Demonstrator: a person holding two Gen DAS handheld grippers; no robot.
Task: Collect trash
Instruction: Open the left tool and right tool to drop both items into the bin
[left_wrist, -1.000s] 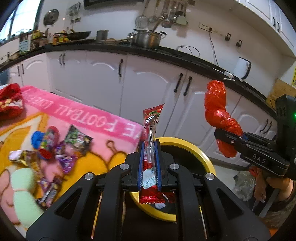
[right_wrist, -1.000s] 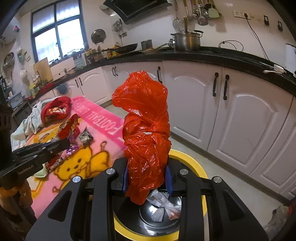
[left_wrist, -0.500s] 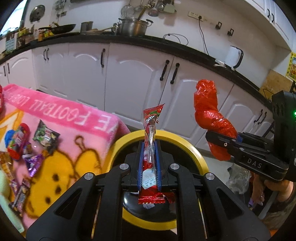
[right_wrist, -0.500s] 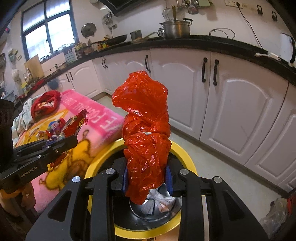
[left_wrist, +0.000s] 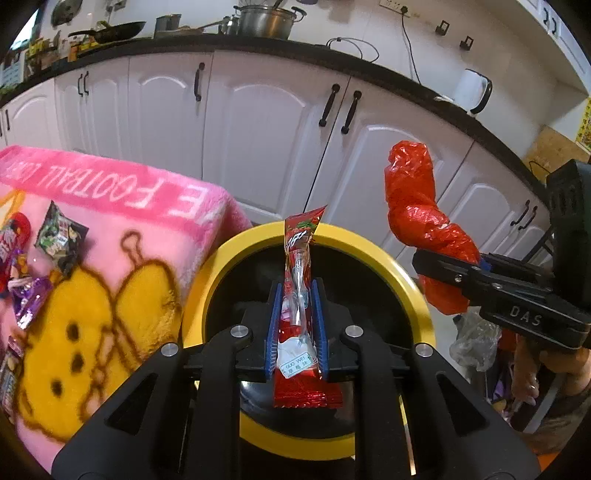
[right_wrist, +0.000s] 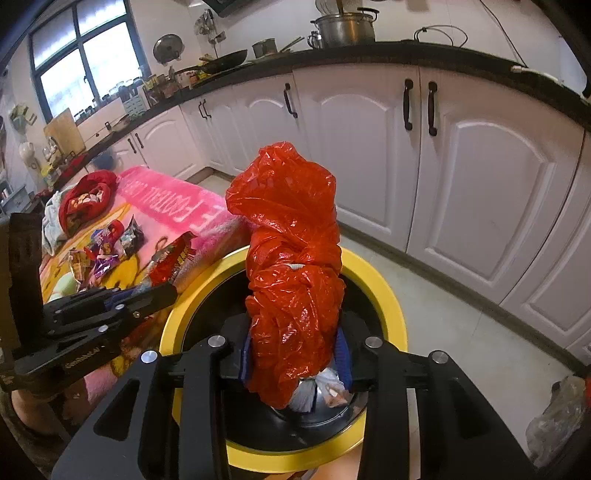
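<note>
Both tongs have sunk over the yellow bin (left_wrist: 413, 291), jaws just easing: left tongs (left_wrist: 296, 325) hold the snack wrapper (left_wrist: 297, 295), right tongs (right_wrist: 293, 354) the red bag (right_wrist: 291, 258), poised for dropping; more wrappers (left_wrist: 55, 240) lie at nine o'clock.

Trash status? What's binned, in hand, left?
Done: crumpled white trash already lies in the yellow-rimmed bin. In hand: left hand-held gripper holds a red snack wrapper, right hand-held gripper a red plastic bag, both over the bin. Left: several wrappers on the pink blanket.
</note>
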